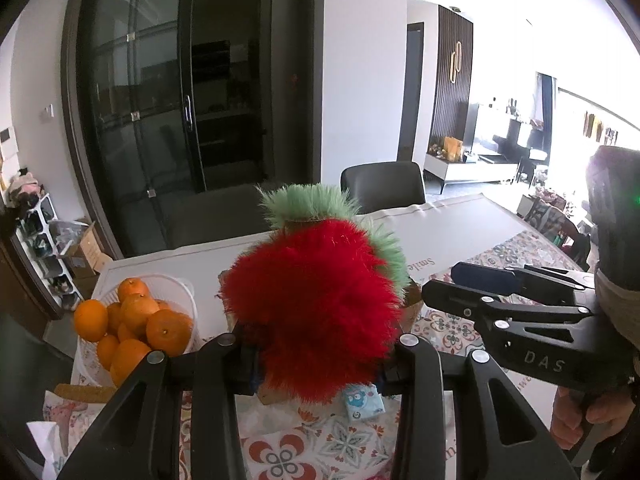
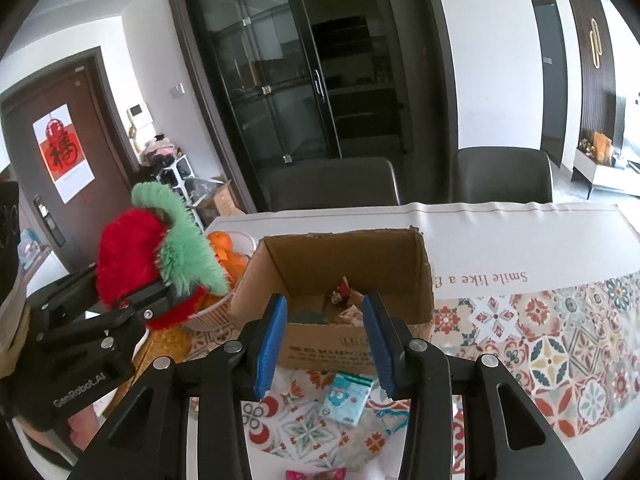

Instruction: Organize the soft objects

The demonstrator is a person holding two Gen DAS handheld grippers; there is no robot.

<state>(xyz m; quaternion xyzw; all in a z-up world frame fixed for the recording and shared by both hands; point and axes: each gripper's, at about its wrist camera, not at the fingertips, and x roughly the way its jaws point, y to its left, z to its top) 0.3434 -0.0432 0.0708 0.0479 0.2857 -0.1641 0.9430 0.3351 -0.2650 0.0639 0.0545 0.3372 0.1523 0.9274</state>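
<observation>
At far left a bowl of oranges (image 2: 230,254) sat on the bench (image 2: 520,232). Beside it the left gripper (image 2: 160,300) held a fluffy red-and-green plush toy (image 2: 132,256) clamped above the bench, just left of the open cardboard box (image 2: 348,264). The right gripper (image 2: 326,344) was empty, jaws apart, facing the box. The carrying step looked underway; next the toy needed moving over the box and releasing.
</observation>
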